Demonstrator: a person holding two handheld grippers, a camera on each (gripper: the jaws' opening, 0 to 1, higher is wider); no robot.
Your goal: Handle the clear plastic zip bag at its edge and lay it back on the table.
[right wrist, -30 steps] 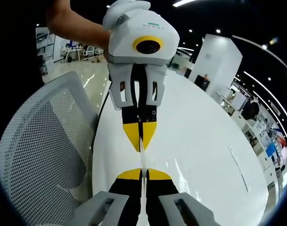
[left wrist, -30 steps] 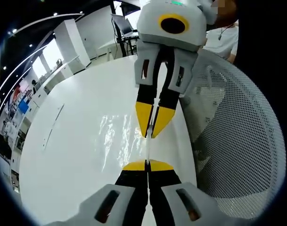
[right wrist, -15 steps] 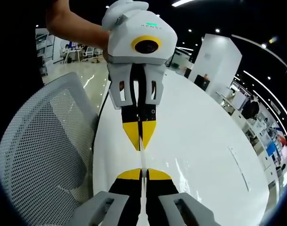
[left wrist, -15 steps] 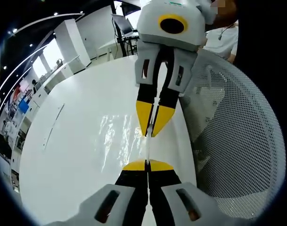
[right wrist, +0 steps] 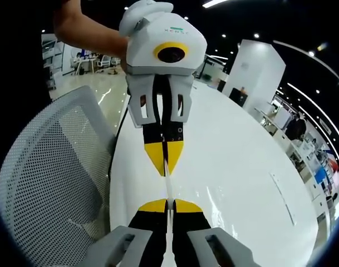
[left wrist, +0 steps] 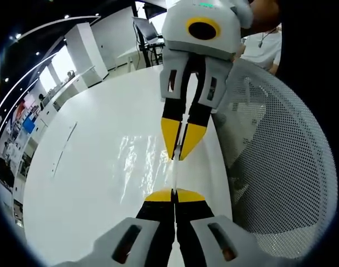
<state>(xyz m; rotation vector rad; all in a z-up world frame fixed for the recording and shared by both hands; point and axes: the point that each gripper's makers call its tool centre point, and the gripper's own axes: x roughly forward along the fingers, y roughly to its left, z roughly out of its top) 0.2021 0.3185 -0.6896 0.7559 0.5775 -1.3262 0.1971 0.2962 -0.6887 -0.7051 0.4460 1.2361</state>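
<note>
pinching phase done, laying-down phase not yet done, by the look of it. in the left gripper view, left gripper (left wrist: pixel 173 194) clamped tight at 6 o'clock on the near edge of the clear plastic zip bag (left wrist: pixel 141 167), with the right gripper (left wrist: pixel 179 157) reaching in from 12 o'clock and nipping the same edge a little further along, yellow tips nearly meeting on the film. bag body spread glossy and crinkled toward 9 o'clock over the round white table (left wrist: pixel 80 183), edge apparently lifted between the two grips, rest seemingly draped on the tabletop, though contact hard to confirm through clear film. in the right gripper view, right gripper (right wrist: pixel 169 204) closed at 6 o'clock on a thin pale strip of the bag edge (right wrist: pixel 167 186), left gripper (right wrist: pixel 165 167) facing it from 12 o'clock, likewise closed on the strip. white mesh chair (right wrist: pixel 52 183) at 9 o'clock, just beside the table rim. remaining, as judged: lower the held edge flat onto the table, then let go on both sides.
</note>
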